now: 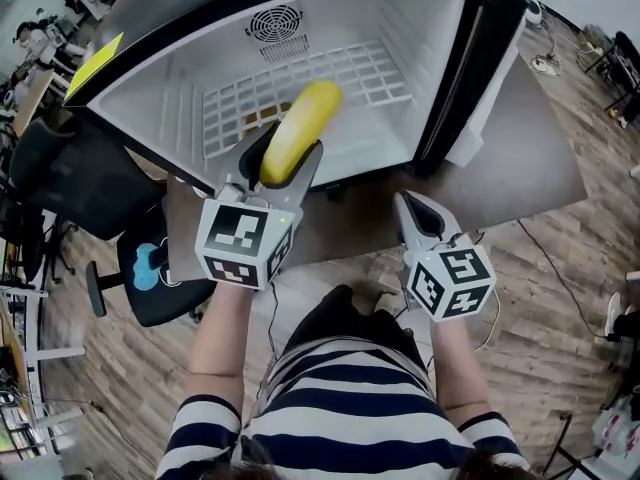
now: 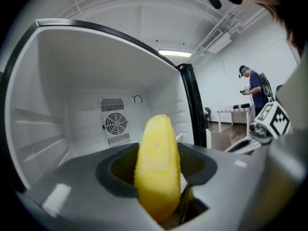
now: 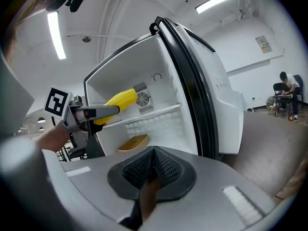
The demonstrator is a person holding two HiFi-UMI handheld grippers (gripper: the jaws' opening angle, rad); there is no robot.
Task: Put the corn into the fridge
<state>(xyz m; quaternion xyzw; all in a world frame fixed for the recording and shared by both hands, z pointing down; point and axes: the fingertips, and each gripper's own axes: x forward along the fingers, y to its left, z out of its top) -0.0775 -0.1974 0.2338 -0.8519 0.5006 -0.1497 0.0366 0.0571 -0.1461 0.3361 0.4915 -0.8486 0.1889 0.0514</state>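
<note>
Head view: left gripper (image 1: 287, 160) clamped on corn (image 1: 305, 118), right gripper (image 1: 412, 208) pressed together, empty; released early, could tumble out of fridge (image 1: 445, 58).

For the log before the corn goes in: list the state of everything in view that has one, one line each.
Fridge, door open.
Left gripper, shut on the corn.
Right gripper, shut, holding nothing.
Corn, held up at the fridge opening, not yet set down.
</note>
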